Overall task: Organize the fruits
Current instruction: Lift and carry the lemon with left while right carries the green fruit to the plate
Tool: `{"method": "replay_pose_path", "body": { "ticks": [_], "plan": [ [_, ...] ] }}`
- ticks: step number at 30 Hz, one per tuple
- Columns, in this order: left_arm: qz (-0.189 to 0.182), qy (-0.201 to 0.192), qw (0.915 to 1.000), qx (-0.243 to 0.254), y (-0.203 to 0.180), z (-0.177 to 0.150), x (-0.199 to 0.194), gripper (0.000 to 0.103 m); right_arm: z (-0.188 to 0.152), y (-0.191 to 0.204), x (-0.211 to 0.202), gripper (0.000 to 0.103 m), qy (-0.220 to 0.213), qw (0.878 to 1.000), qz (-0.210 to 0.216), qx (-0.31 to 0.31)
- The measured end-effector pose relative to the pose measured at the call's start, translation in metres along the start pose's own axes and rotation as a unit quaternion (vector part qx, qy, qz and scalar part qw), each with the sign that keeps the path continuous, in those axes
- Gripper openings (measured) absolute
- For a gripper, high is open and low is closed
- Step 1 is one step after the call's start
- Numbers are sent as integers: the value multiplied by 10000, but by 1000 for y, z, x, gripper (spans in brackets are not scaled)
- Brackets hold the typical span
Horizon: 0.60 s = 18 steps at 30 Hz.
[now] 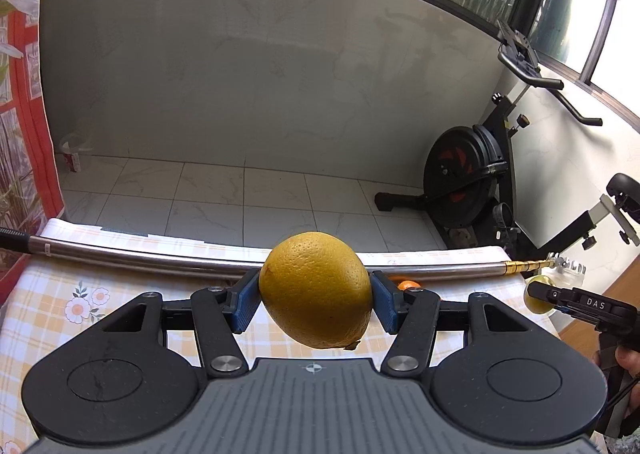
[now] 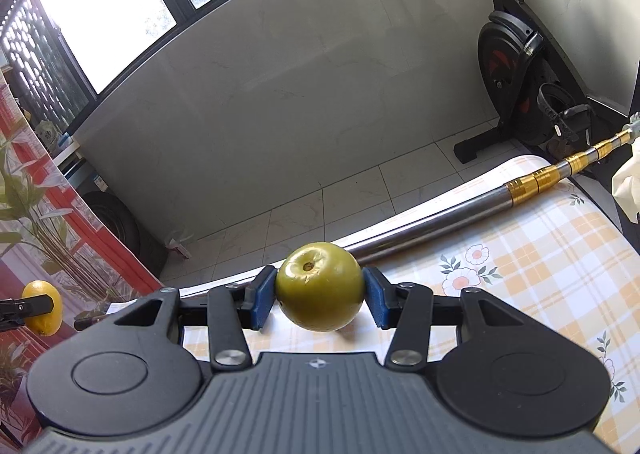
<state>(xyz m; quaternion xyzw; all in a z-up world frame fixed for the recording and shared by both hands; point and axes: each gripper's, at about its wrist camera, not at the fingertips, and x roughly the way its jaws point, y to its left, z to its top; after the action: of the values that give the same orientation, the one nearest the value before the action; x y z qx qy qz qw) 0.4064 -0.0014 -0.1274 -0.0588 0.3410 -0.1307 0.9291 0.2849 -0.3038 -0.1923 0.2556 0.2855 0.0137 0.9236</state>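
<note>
We see our left gripper [image 1: 316,300] clamping a large dimpled yellow-orange citrus fruit [image 1: 316,290] between blue pads, raised above the orange-checked floral tablecloth [image 1: 52,294]. Our right gripper [image 2: 319,296] pinches a smooth green apple [image 2: 319,286] above that cloth, near the long steel pole [image 2: 440,222].

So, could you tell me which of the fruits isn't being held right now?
The small orange fruit behind the left tool; the others are clamped in tools.

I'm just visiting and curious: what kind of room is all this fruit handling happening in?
Probably an enclosed home balcony or sunroom: an exercise bike stands on the tiled floor, windows run above a low wall, and a checked floral tablecloth covers the table.
</note>
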Motion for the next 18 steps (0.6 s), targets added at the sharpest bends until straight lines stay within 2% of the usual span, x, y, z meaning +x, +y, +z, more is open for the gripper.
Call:
{"method": "replay_pose_path", "body": {
  "ticks": [5, 8, 18],
  "plan": [
    [-38, -130, 9999, 85, -2, -4, -44, 61, -6, 16, -29, 50, -106, 9999, 67, -114],
    [-31, -112, 9999, 98, 5, -12, -66, 61, -21, 26, -43, 50, -76, 9997, 105, -197],
    [233, 261, 9993, -91, 66, -53, -111, 61, -85, 57, -64, 50, 360, 9980, 270, -453]
  ]
}}
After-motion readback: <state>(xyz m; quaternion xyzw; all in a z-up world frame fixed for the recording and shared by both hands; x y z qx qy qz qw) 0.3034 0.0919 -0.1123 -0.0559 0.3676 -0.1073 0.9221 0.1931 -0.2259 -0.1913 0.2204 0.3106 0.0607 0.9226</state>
